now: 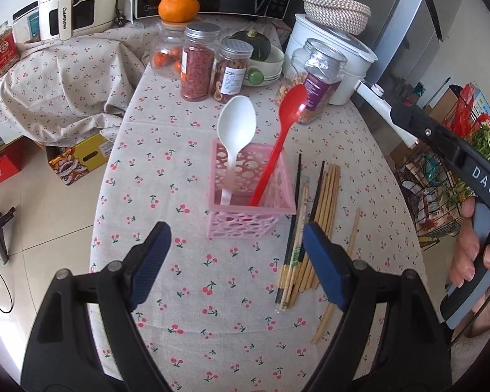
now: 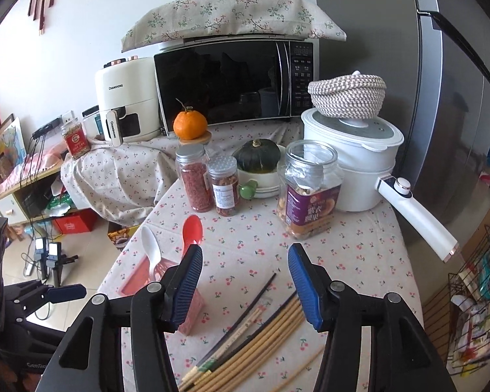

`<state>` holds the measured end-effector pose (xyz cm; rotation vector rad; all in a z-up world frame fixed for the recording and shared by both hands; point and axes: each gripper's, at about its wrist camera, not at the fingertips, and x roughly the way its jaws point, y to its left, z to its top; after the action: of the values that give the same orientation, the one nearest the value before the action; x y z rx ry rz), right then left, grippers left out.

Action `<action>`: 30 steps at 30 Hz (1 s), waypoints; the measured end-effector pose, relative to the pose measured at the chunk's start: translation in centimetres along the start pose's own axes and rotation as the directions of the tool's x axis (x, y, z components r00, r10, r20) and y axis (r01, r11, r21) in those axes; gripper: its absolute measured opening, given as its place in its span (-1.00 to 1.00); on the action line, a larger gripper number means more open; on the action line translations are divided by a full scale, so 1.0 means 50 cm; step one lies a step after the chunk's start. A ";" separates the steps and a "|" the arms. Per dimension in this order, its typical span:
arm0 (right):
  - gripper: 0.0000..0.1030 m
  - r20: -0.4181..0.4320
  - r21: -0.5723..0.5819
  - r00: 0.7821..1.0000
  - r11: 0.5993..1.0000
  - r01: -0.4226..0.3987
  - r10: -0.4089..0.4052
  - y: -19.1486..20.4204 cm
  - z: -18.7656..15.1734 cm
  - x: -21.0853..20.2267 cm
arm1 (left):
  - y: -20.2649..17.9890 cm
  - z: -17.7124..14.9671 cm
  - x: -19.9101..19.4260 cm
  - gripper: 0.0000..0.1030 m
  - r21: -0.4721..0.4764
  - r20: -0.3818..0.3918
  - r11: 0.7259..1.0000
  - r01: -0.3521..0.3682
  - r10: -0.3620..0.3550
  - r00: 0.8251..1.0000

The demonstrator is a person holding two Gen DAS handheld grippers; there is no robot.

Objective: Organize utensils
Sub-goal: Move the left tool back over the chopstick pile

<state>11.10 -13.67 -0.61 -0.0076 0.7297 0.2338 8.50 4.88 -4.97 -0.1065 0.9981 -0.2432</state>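
With both spoons already standing in the holder, next step judged to be collecting the chopsticks from the worktop (image 1: 186, 294).

Nearest: left gripper (image 1: 236, 261) spread wide, holding nothing, hovering above the cloth short of the holder. Right gripper (image 2: 245, 281) likewise spread and empty, poised above the upper ends of the chopsticks (image 2: 251, 336); seen from the left view, handle (image 1: 473, 176) held off to the right.

Chopsticks (image 1: 313, 225) lying flat in a loose bundle just beside the holder's right wall; mostly pale wood, two dark ones among them, one pale stick apart to the right. Advise closing on the thick of the bundle near mid-length, square across the sticks, to stop them fanning or pivoting. Stray stick best left for a separate pass. Flat-lying sticks likely to roll; approach low and close slowly.

Beyond: pink lattice holder (image 1: 251, 205) upright, white spoon (image 1: 236, 124) leaning left, red spoon (image 1: 290, 104) leaning right, free space between them. Light holder likely to tip; lower sticks vertically, ends first, without pressing the rim.

Farthest: jars (image 1: 199, 62) and pot (image 1: 330, 55), well apart, no obstruction.
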 end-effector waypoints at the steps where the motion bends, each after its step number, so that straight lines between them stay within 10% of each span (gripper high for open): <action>1: 0.18 -0.014 0.003 1.000 1.000 0.002 -0.002 -0.011 -0.009 -0.004 | -0.014 -0.004 0.002 0.63 0.023 -0.006 1.000 0.009 -0.009 1.000; 11: 0.47 -0.153 0.125 0.988 0.992 0.033 -0.013 -0.140 -0.097 0.001 | -0.127 -0.038 0.061 0.68 0.155 -0.109 0.987 0.040 -0.024 0.994; 23: 0.47 -0.404 0.236 0.914 0.962 0.140 -0.034 -0.270 -0.161 0.052 | -0.250 -0.003 0.127 0.67 0.233 -0.164 0.972 0.031 0.008 0.986; 30: 0.47 -0.433 0.231 0.900 0.959 0.165 -0.051 -0.315 -0.165 0.062 | -0.298 0.078 0.230 0.01 0.194 -0.188 0.981 0.015 0.022 0.982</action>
<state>11.25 -29.07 -9.99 0.1583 1.1889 0.0220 15.46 -12.52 -9.31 0.0992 1.1585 -0.3513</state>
